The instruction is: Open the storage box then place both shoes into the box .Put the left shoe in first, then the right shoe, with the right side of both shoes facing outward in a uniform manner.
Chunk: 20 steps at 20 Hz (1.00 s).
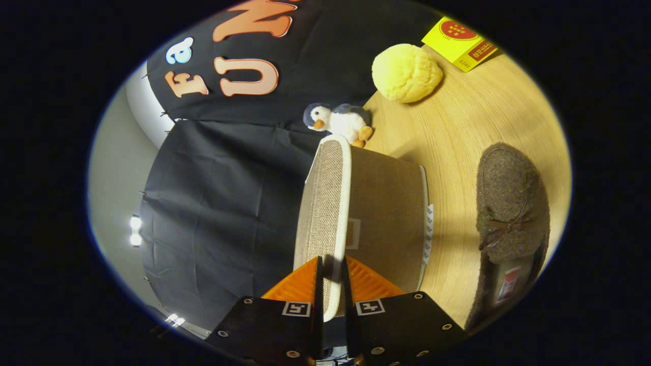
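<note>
gripper [331, 277]: fingers pinching the rim of the lid [325, 213] of the storage box [386, 213] | box: on the worktop [473, 117]; brown slipper [511, 213] just beside it; plush penguin [338, 122] behind it | handling: lid seems light and stiff, the piped edge gives good hold; slipper soft, better taken at the heel opening

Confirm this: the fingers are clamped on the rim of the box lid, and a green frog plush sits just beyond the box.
One thing is wrong. In the gripper view the plush beyond the storage box is a penguin plush, not a green frog. The rest holds: the gripper has both fingers pressed on the lid rim.
</note>
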Each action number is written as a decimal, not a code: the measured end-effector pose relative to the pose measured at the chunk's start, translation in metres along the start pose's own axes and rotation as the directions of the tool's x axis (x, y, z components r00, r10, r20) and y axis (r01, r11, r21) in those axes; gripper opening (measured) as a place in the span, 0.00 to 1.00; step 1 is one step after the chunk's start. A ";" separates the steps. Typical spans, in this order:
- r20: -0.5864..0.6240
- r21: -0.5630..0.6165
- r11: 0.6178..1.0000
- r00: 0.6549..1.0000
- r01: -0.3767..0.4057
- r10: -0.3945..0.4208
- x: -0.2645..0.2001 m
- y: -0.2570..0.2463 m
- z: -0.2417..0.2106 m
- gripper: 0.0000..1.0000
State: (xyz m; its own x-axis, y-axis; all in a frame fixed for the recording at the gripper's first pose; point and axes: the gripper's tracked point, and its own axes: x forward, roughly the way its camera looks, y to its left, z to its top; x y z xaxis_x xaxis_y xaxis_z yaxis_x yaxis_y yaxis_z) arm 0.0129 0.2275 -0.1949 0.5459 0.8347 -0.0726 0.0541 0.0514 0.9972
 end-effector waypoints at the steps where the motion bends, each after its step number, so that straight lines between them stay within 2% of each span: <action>1: 0.017 0.001 0.999 0.999 -0.051 0.051 0.001 0.018 0.004 0.18; 7: -0.006 -0.052 0.993 0.995 -0.102 0.102 0.019 0.074 0.002 0.17; 12: -0.008 -0.112 0.982 0.988 -0.154 0.154 0.052 0.132 -0.001 0.17; 17: -0.047 -0.187 0.970 0.988 -0.154 0.148 0.095 0.172 -0.019 0.17; 20: -0.061 -0.231 0.965 0.992 -0.124 0.113 0.126 0.188 -0.028 0.17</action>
State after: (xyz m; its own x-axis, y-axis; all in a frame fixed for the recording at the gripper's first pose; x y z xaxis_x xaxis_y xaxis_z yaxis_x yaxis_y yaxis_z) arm 0.0683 0.3576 -0.0163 0.4967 0.8669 0.0417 -0.2084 0.0725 0.9754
